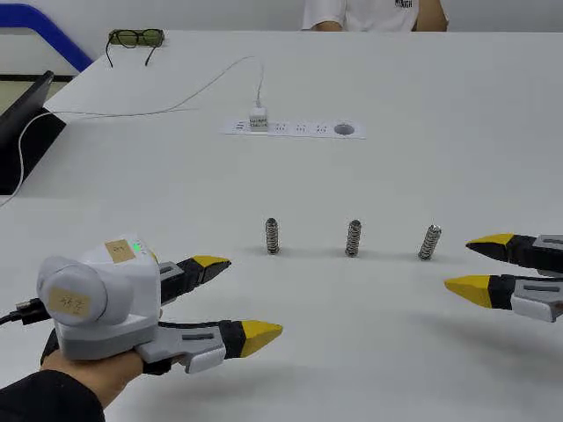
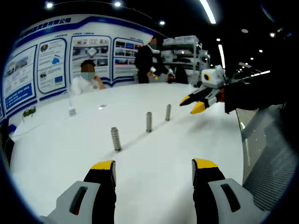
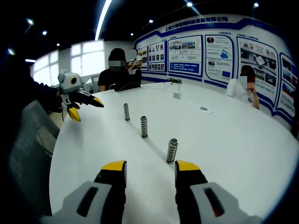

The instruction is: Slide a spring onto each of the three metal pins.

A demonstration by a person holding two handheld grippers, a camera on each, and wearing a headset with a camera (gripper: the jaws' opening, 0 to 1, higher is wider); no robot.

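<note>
So, left gripper (image 1: 249, 296) is released, jaws apart and holding nothing, hovering low over the tabletop (image 1: 396, 352) on the near side of the left spring (image 1: 272, 236); right gripper (image 1: 459, 265) likewise spread and bare, just beside the right spring (image 1: 429, 243). 3 springs stand in a line across the tabletop: left spring and middle spring (image 1: 353, 238) upright, right spring leaning slightly. Pins presumably inside the coils, can't tell. Judgement: small steel coils, light, compressible along the axis, round and slick, easy to tip or ping out of the jaws. Pinch mid-height across the coil, gentle squeeze, keep it vertical.
</note>
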